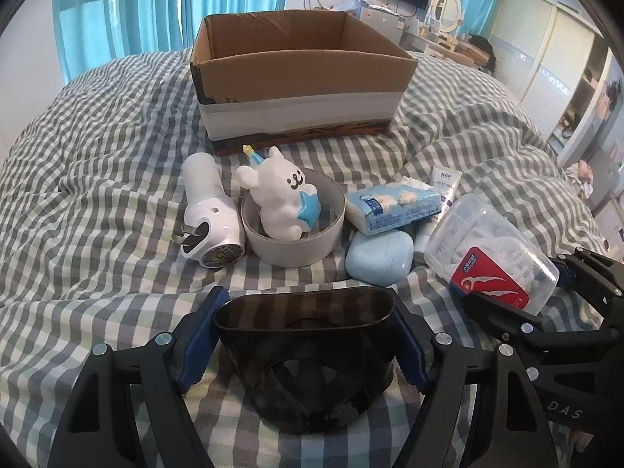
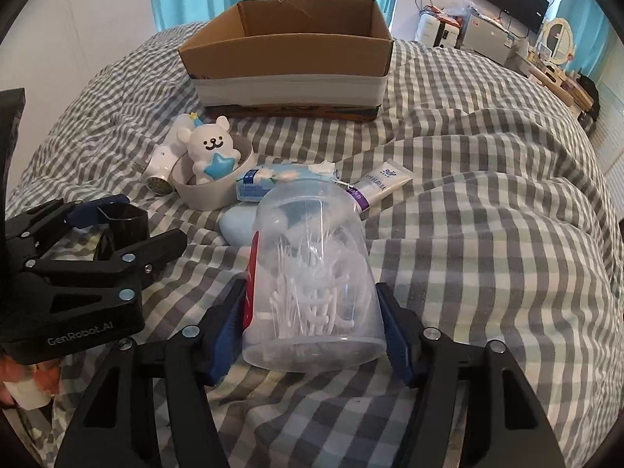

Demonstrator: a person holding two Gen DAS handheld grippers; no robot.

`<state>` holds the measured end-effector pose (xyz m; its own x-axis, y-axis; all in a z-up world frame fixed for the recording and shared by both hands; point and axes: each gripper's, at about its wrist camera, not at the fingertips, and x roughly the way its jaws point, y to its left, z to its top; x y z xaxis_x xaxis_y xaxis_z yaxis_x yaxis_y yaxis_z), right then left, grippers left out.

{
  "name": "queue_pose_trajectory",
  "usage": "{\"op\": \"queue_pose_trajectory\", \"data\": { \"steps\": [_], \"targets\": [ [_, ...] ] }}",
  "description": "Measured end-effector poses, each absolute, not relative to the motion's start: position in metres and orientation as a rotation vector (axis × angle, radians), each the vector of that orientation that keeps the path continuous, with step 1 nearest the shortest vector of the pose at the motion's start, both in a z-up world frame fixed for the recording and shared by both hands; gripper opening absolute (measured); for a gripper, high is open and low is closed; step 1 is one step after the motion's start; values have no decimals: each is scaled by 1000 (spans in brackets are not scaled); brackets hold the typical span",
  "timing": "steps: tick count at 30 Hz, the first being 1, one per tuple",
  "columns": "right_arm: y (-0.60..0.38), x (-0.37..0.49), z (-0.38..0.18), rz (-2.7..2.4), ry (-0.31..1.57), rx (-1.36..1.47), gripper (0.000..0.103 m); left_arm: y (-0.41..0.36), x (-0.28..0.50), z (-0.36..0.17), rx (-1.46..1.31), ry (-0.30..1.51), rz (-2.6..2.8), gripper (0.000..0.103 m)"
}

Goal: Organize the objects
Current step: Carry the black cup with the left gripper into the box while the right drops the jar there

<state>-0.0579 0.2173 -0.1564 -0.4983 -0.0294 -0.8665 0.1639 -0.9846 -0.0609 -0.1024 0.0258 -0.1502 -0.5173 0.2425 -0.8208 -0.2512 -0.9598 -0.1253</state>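
Gripping a dark translucent container (image 1: 308, 355) between its blue pads, the left gripper (image 1: 308, 335) is seen closed on that container's two sides, low over the checked bedspread (image 1: 97, 148) and in front of the cardboard box (image 1: 300, 78). The container's base is hidden behind the gripper frame. The right gripper (image 2: 312, 323) is clamped on a clear plastic jar (image 2: 312, 273) of white floss picks, also in front of the box; the jar's red label is turned sideways in the right wrist view and only its edge can be made out.

Between the box and the grippers a cluster of things is laid out. A white bear figurine (image 1: 280, 195) with a blue star is seated in a grey round tub (image 1: 292, 245). Just left of the tub a white plug-in device (image 1: 210, 214) is lying on its side, its prongs partly visible. Right of the tub a blue tissue pack (image 1: 394, 204) is resting on a pale blue case (image 1: 378, 255), much of which is covered by the pack and the jar. A white tube (image 2: 384, 185) is partly hidden behind the jar; its print is too small to be read.

The box interior is only partly shown, its floor hidden by the near wall
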Motion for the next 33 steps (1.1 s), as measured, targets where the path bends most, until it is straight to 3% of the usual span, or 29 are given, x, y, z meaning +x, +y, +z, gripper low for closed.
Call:
{"op": "queue_pose_trajectory", "data": {
  "steps": [8,20,33],
  "targets": [
    [215,-43,-130,-2730,238,1386,62,19,-93,-133,-1364,48,2588,79],
    [211,-28,-57,-2802,275,1123,62,18,-92,-58,-1180,44,2708,79],
    [199,-114,7,-2814,310,972,62,14,-170,-5,-1055,61,2826,79]
  ]
}}
